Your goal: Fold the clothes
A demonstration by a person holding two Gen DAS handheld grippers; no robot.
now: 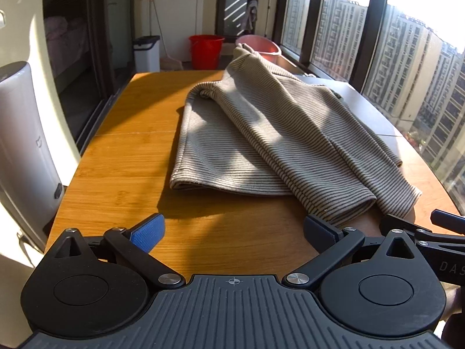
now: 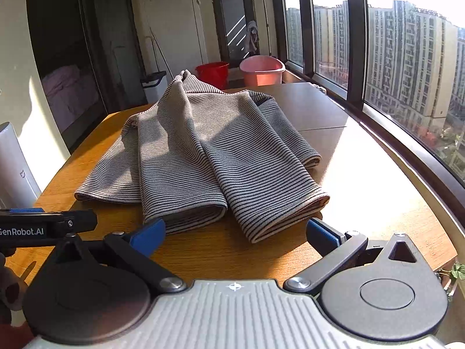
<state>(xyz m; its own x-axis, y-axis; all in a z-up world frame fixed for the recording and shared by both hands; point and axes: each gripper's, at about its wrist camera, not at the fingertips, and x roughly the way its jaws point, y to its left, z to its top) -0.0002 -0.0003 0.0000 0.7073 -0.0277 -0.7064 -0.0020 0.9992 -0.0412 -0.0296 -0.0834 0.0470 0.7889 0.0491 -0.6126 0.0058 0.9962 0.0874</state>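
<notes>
A beige garment with thin dark stripes (image 1: 261, 133) lies loosely bunched on the wooden table (image 1: 116, 174), its two sleeve-like folds reaching the near edge. It also shows in the right wrist view (image 2: 203, 157). My left gripper (image 1: 232, 232) is open and empty, just short of the garment's near hem; its right fingertip sits beside a cuff. My right gripper (image 2: 235, 232) is open and empty, its fingers on either side of the two near cuffs, not touching them. The left gripper's body shows at the left edge of the right wrist view (image 2: 43, 226).
A red bucket (image 1: 206, 51) and a pink basin (image 1: 258, 45) stand beyond the table's far end. A white bin (image 1: 146, 52) stands by the wall. A white appliance (image 1: 23, 145) stands left of the table. Large windows (image 1: 407, 58) run along the right.
</notes>
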